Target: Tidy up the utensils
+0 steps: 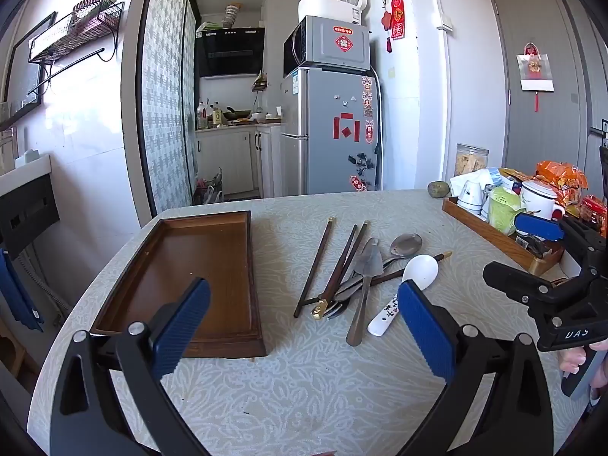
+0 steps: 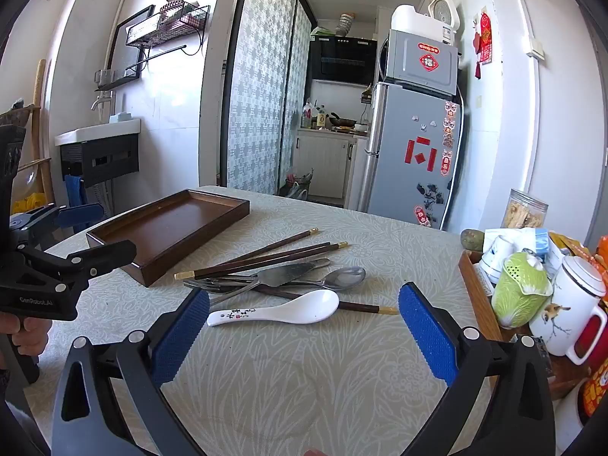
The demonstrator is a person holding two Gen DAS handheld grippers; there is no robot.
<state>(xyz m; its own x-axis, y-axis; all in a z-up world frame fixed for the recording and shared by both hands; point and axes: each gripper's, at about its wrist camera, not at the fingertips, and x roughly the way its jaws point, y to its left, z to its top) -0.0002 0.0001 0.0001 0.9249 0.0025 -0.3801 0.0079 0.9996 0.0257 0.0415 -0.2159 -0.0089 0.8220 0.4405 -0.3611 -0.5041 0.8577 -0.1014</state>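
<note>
We hold both grippers low over the near edge of the table (image 1: pixel 304 391), angled a little downward. Our left gripper (image 1: pixel 304 326) stands spread wide with nothing between its blue pads (image 1: pixel 182 326); in the right wrist view it shows at the left edge, over the table's near left corner. Our right gripper (image 2: pixel 304 330) is likewise spread wide and holds nothing, and its blue pads (image 2: pixel 427 336) hang above bare tablecloth.

The dark wooden tray (image 1: pixel 212 334) lies along the table's left side and holds nothing. Just to its right, toward the middle of the table, the utensils lie in a loose crossed heap. The dark chopsticks (image 1: pixel 315 266) with brass tips lie across one another, one of them apart on the tray side. A flat metal server (image 1: pixel 366 266) rests on top of a fork (image 1: pixel 334 309), with a metal spoon (image 1: pixel 406 245) just behind. The white ceramic spoon (image 2: pixel 281 311) with black lettering on its handle lies nearest us, resting over one chopstick.

At the table's right edge a second, lighter wooden tray (image 1: pixel 490 233) carries cups, a green cabbage-shaped pot (image 2: pixel 518 290) and a white lidded mug (image 2: pixel 573 311). A clear jar (image 2: pixel 524 211) stands at the far right corner.
</note>
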